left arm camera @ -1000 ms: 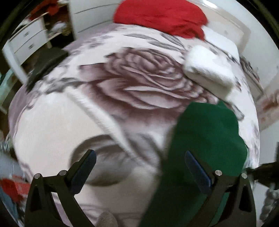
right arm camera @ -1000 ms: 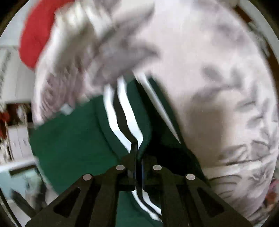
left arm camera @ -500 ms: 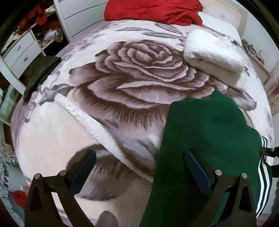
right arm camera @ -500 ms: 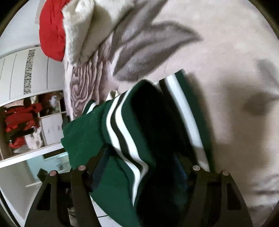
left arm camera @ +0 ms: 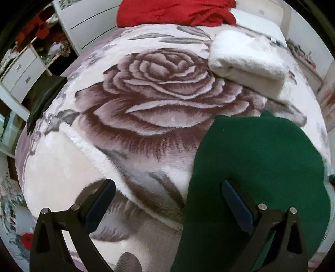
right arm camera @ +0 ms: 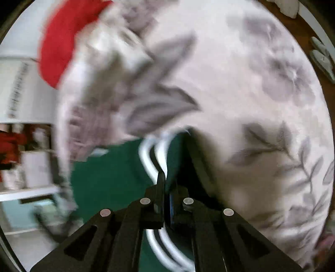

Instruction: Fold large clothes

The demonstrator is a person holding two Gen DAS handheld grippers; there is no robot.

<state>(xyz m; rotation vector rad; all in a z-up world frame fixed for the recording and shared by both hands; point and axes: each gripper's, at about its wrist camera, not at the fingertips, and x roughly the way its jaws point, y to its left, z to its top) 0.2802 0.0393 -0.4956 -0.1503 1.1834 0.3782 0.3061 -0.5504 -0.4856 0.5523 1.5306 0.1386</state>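
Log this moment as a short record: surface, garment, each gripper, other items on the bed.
surface: rose-print blanket over a bed
garment: green garment with white stripes, lying on the blanket
left gripper: open, holding nothing, right finger over the garment
right gripper: shut on the garment's striped edge; view blurred
other items: folded white blanket and red cloth at the far end

Left claw (left arm camera: 167, 200) gapes wide; right claw (right arm camera: 167, 184) is pinched tight together

Left wrist view looking down over the bed (left arm camera: 159, 108), right wrist view close, blurred, both share the green garment (left arm camera: 251, 167).
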